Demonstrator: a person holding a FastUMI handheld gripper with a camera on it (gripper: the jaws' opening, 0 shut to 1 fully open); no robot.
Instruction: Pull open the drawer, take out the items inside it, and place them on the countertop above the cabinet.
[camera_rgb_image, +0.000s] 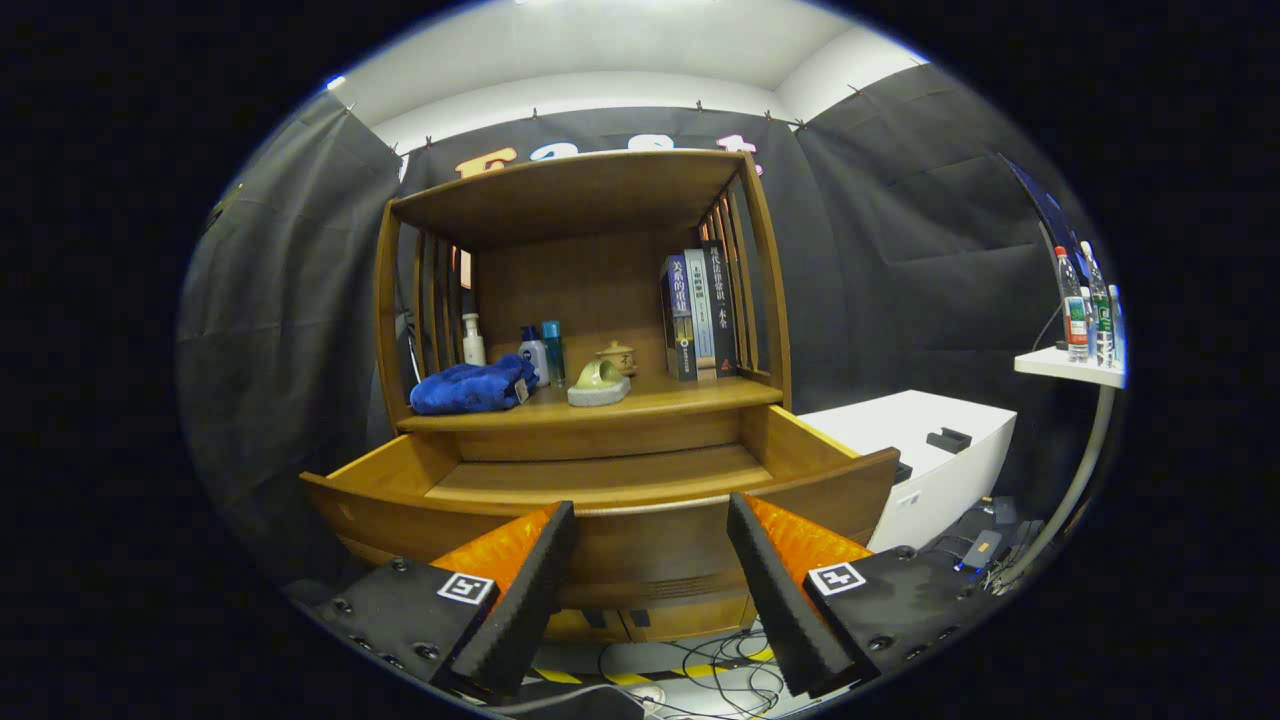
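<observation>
**Wooden drawer open, nothing seen inside**

Wood-brown drawer (600, 480) stands pulled out just beyond the gripper (650, 560), whose fingers are spread wide, holding nothing. On the surface (700, 398) above lie a blue cloth (470, 388) and slipper-shaped ornament (598, 383). Risk: the drawer's near corners stay hidden, so an item could be missed.
</observation>
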